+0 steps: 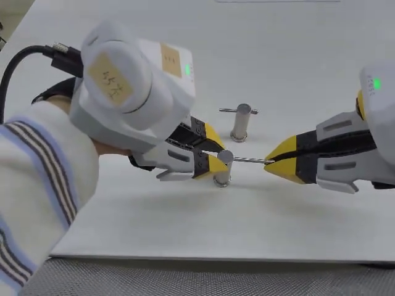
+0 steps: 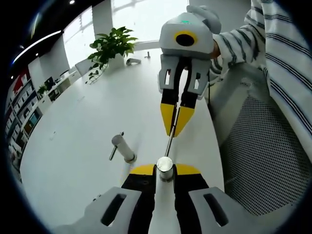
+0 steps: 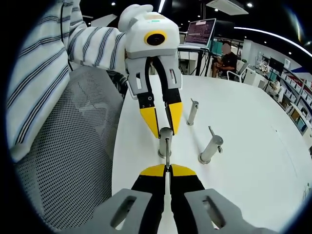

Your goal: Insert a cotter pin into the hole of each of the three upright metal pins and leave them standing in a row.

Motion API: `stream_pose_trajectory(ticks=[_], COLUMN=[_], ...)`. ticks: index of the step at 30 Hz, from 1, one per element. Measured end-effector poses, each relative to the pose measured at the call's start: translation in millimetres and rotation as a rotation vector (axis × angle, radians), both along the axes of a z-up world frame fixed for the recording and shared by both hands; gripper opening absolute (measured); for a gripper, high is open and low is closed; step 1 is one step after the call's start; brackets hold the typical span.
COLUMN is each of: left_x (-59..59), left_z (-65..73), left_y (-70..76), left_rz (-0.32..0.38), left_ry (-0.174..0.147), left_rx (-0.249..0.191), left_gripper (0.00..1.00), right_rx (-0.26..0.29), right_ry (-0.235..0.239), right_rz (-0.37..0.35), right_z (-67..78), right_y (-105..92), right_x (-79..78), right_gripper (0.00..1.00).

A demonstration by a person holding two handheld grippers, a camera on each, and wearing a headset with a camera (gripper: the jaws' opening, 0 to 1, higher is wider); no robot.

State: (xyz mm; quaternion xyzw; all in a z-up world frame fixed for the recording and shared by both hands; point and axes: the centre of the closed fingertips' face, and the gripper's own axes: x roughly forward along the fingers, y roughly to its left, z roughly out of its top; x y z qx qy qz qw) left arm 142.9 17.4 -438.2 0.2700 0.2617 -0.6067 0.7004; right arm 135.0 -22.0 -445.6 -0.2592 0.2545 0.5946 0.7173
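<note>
An upright metal pin (image 1: pixel 223 168) stands near the table's front, and my left gripper (image 1: pixel 216 157) is shut on it from the left. In the left gripper view the pin (image 2: pixel 165 167) sits between the yellow tips (image 2: pixel 165 170). My right gripper (image 1: pixel 270 161) is shut on a thin cotter pin (image 1: pixel 249 160), which lies level with its free end at the metal pin's top. The right gripper view has the cotter pin (image 3: pixel 167 148) running from my jaws (image 3: pixel 167 169) to the metal pin (image 3: pixel 165 139). I cannot tell whether its tip is in the hole.
Two more metal pins (image 3: pixel 193 112) (image 3: pixel 211 147) stand behind, each with a cotter pin through its top; one (image 1: pixel 241 122) stands just beyond the held pin. The white table's front edge (image 1: pixel 203 258) is close. A potted plant (image 2: pixel 111 46) stands at the far end.
</note>
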Motion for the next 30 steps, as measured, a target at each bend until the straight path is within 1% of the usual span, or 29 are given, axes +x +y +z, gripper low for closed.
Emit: stream_pose_trajectory(ticks=[4,6,10,13,18,30], left_x=[-0.7,-1.0,-1.3,-1.9,-3.0,-5.0], left_z=[0.1,0.1,0.3,0.1,0.0,-0.1], left_y=[-0.2,0.0,0.4,-0.3,-0.9,-1.9], left_rz=[-0.006,-0.006,0.017,0.021,0.033,0.047], left_ry=[0.005,0.005,0.026,0.024,0.033,0.040], left_rx=[-0.006,-0.008,-0.022,-0.026,-0.030,-0.046], left_gripper=[0.09,0.09,0.09,0.09,0.09,0.09], right_rx=[0.001,-0.008,-0.019,-0.023,-0.027,-0.035], right_ry=[-0.002,-0.008,-0.014,-0.013,-0.014,-0.023], right_rz=[0.008,0.013,0.016,0.021,0.033,0.072], right_z=[0.0,-0.3,-0.3,-1.4,-3.0,-2.6], right_y=[4.4,5.0,5.5,6.6,11.3,24.7], right_x=[0.8,1.4,4.9,5.3,4.2,3.9], right_gripper=[0.00,0.00,0.00,0.00,0.00,0.00])
